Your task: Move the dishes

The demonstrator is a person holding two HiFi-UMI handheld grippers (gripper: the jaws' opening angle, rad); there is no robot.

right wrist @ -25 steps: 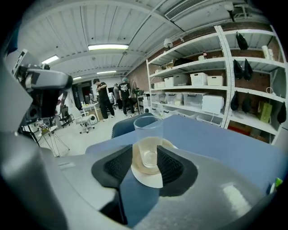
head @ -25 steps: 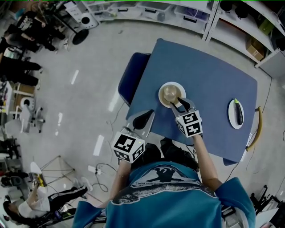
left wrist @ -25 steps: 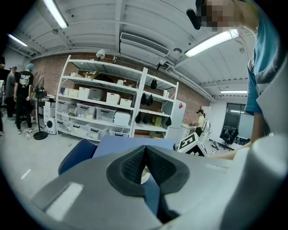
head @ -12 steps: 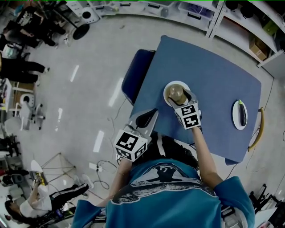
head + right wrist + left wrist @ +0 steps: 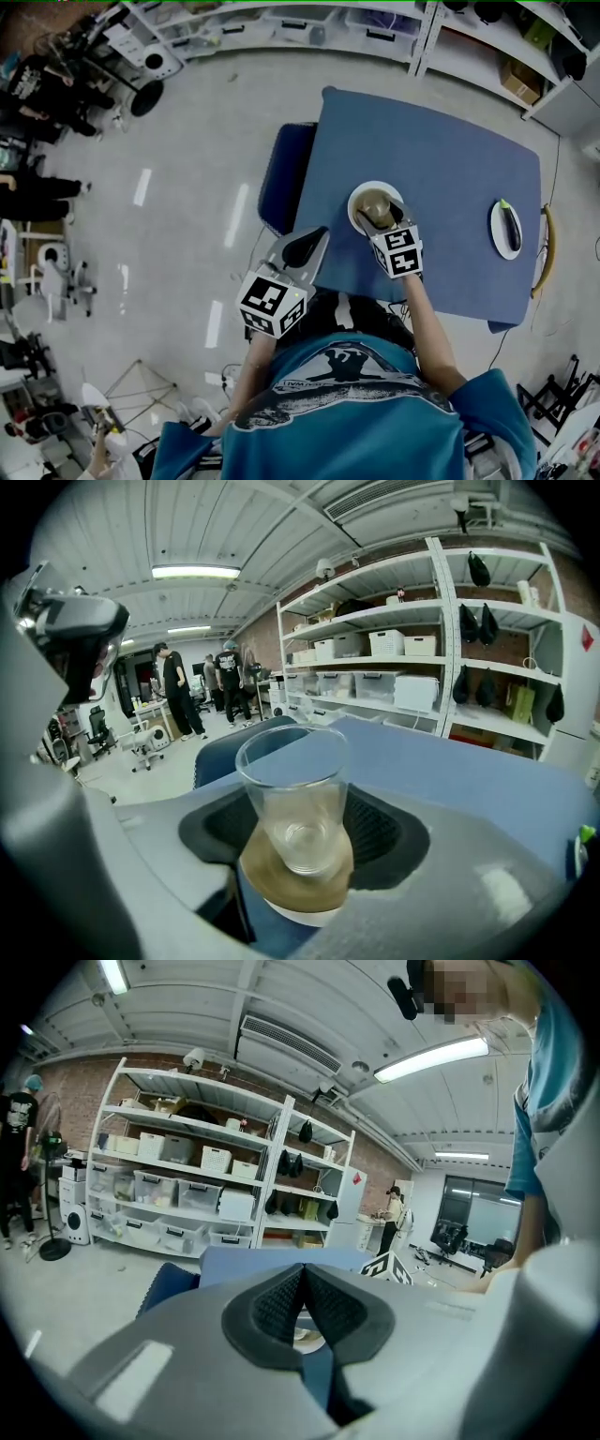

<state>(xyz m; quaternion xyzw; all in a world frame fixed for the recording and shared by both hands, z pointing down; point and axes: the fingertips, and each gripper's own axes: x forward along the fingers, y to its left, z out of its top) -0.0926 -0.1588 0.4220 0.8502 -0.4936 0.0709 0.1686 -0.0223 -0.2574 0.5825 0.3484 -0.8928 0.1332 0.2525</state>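
Nearest, the left gripper (image 5: 300,1290) sits pinched shut and empty at the near edge of the table (image 5: 441,150); beyond it the right gripper (image 5: 385,218), jaws wide and just closing in, straddles without touching the glass (image 5: 295,789) standing on its dish (image 5: 305,892), so an off-centre squeeze could topple the glass towards the far aubergine plate (image 5: 496,234).

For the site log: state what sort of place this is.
Probably a lab or workshop, not a home: tall racks of bins against a brick wall, strip lights overhead, a lone blue table on bare floor.
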